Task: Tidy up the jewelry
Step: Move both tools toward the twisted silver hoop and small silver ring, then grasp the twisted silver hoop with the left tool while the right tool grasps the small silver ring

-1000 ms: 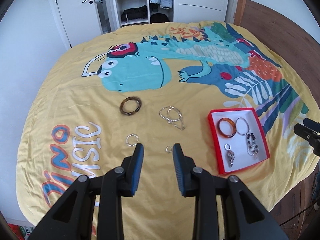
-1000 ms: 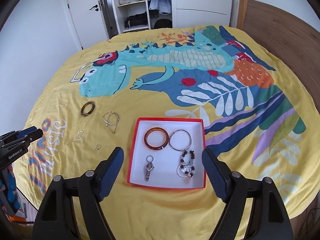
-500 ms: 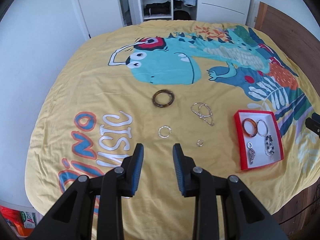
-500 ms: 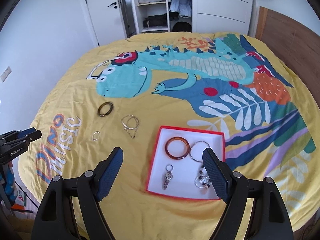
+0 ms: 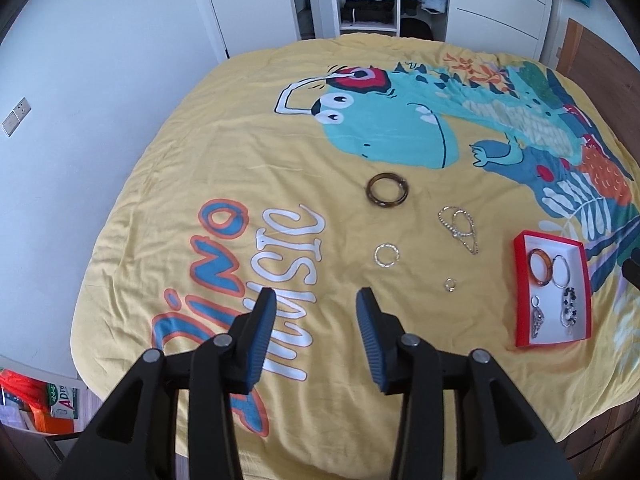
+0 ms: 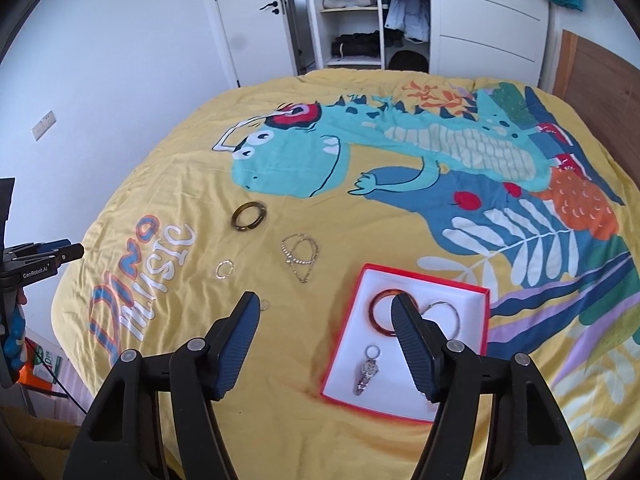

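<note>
Left wrist view shows us partway through the sorting: the red box (image 5: 520,292) near the bed's right edge already holds some pieces, and four more lie loose on the yellow bedspread (image 5: 240,152). Our left gripper (image 5: 316,320) hangs above the bedspread with its fingers (image 5: 262,332) spread apart and nothing between them. Our right gripper (image 6: 322,334) is likewise released and empty, poised over the box's near-left side.

We count four loose pieces: one dark bangle (image 5: 387,191), one chain necklace (image 5: 460,228) lying in a heap to its right, one thin silver hoop (image 5: 387,256) nearer us, and one small ring (image 5: 450,285), the loose piece closest to the box. Inside the box we count one amber bangle (image 5: 542,268), one large silver hoop (image 5: 562,271), one watch-like silver piece (image 5: 537,318) and one beaded piece (image 5: 570,312).

We judge the step in hand to be choosing and reaching for the next loose piece. That calls for lowering one gripper over a single item, fingers straddling it; the ring and hoop lie flat on soft fabric, so the pinch must come low.
</note>
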`<action>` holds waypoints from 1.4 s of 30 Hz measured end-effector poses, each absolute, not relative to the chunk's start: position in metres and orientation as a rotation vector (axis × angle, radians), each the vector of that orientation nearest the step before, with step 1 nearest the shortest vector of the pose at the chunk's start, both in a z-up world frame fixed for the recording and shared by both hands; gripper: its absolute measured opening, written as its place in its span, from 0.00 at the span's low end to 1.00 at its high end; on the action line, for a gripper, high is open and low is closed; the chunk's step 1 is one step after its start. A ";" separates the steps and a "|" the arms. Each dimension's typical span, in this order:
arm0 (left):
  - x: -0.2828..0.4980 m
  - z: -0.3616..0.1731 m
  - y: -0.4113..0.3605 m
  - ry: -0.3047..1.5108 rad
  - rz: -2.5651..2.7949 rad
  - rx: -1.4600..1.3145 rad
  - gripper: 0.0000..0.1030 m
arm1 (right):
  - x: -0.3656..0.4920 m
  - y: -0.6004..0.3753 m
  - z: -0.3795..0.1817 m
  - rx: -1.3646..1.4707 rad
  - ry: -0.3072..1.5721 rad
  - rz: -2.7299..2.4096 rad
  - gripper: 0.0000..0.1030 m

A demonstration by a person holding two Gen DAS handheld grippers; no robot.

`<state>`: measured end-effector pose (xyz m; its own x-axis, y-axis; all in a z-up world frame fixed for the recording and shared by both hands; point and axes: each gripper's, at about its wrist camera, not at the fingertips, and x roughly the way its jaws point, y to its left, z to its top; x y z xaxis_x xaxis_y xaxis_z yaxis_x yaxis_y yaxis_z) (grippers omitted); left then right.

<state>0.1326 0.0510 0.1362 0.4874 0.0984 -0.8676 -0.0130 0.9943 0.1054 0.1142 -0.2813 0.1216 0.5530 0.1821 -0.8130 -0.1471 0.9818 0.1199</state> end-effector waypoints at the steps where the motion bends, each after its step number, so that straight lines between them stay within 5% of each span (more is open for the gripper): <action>1: 0.132 0.133 0.052 1.067 0.069 0.088 0.40 | 0.116 -0.278 0.117 0.042 0.974 0.208 0.64; 18: 0.183 0.010 0.037 1.176 -0.048 0.023 0.40 | 0.154 -0.184 -0.019 0.056 1.162 0.376 0.45; 42: 0.261 -0.091 0.003 1.217 -0.179 -0.049 0.40 | 0.212 -0.152 -0.116 0.117 1.243 0.410 0.38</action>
<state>0.2610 0.0026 -0.0914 0.3345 -0.1633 -0.9281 0.1107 0.9849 -0.1334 0.2123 -0.1525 -0.1158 0.2600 0.3652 -0.8939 -0.2391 0.9212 0.3068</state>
